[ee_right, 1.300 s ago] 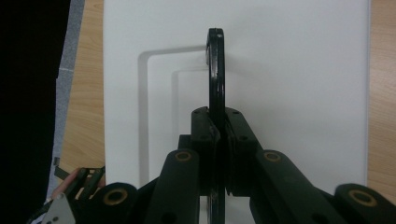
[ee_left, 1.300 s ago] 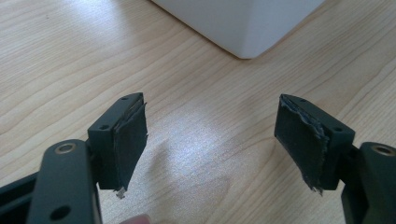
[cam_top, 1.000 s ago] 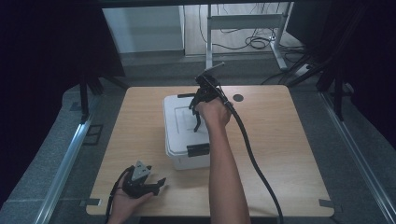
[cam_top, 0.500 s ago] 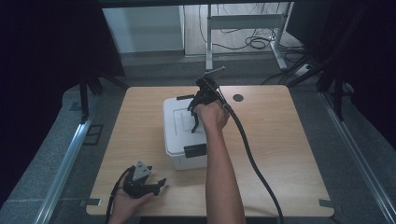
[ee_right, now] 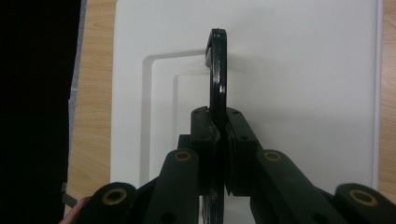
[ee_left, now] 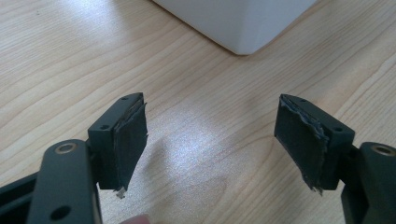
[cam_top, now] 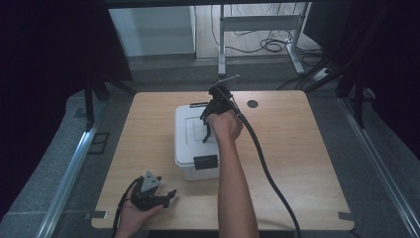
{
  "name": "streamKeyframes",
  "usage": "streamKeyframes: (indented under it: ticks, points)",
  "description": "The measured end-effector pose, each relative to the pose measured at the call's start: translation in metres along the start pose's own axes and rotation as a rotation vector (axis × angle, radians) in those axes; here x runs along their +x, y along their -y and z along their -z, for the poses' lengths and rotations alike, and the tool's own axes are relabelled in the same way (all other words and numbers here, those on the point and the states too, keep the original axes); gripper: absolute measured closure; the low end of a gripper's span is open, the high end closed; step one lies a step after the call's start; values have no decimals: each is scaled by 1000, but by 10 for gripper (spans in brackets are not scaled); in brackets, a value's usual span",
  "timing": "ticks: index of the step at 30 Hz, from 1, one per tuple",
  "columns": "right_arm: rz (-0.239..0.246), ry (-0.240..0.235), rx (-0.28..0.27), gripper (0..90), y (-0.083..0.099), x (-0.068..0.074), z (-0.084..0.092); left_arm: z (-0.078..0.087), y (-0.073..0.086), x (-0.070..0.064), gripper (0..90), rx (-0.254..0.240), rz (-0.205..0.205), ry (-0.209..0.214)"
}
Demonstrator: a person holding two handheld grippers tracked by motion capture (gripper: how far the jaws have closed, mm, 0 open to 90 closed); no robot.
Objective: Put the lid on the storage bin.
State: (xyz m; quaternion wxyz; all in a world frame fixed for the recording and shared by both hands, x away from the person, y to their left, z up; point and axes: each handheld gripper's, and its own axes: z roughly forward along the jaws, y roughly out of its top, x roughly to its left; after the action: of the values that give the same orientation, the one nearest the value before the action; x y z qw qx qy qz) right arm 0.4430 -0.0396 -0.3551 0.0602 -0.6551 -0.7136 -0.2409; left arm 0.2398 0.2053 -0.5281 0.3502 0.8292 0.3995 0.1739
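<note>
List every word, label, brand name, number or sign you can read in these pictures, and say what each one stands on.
None can be read: there is no legible text in any view.
White plastic lidded box: plain lid, no print visible; its black front latch bears no readable mark.
Black handle on the lid: unmarked.
Light wooden table: wood grain and no writing.

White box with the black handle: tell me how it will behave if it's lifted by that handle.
The white box looks like rigid plastic, so it should keep its shape. The right gripper is shut on the thin black handle near its middle, so it would probably hang fairly level, though it may swing. A black latch at the front probably keeps the lid on.
</note>
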Motion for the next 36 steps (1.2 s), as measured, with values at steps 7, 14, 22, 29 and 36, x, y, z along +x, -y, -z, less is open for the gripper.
streamKeyframes:
  ticks: [7,14,22,29,36]
  points:
    - [56,23,-2,748,0,2,0,0,0,0,256,2,0,-1]
    - [97,-8,-25,672,-2,4,10,0,1,1,256,6,-1,-4]
    - [172,11,-48,575,-3,0,24,0,2,2,256,9,2,-14]
    - [234,6,-56,530,0,-3,31,1,3,3,255,10,3,-19]
    - [267,-9,-81,508,2,-14,39,0,3,4,255,16,3,-23]
